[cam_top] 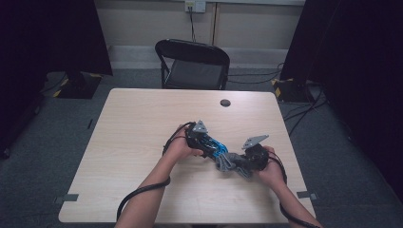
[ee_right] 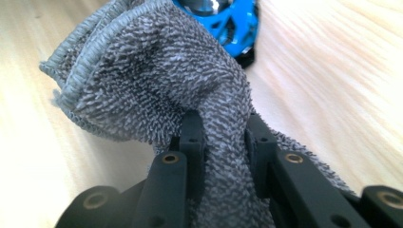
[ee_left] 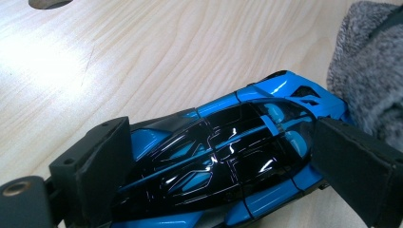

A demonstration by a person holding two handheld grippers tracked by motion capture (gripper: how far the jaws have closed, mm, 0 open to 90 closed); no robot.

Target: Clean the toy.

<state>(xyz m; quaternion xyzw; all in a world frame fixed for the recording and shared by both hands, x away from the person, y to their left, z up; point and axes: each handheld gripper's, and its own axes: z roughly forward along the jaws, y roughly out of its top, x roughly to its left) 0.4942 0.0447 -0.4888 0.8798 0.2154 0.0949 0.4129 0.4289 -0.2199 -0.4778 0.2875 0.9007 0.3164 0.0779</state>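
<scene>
- Right claw (ee_right: 221, 142): black jaws pinched tight on a bunched grey cloth (ee_right: 157, 76); looped terry pile with a stitched hem. Risk, as I judge it: the cloth could slip free if dragged hard.
- Left claw (ee_left: 223, 161): padded jaws clamped across a toy car (ee_left: 228, 152); glossy blue-and-black plastic, low and tapered. Risk: the slick shell could squirt out sideways.
- Surface (cam_top: 142, 118): pale wood grain; the car lies mid-table, the cloth touching its end.
- Chair (cam_top: 192, 64): black, folding, beyond the far edge.
</scene>
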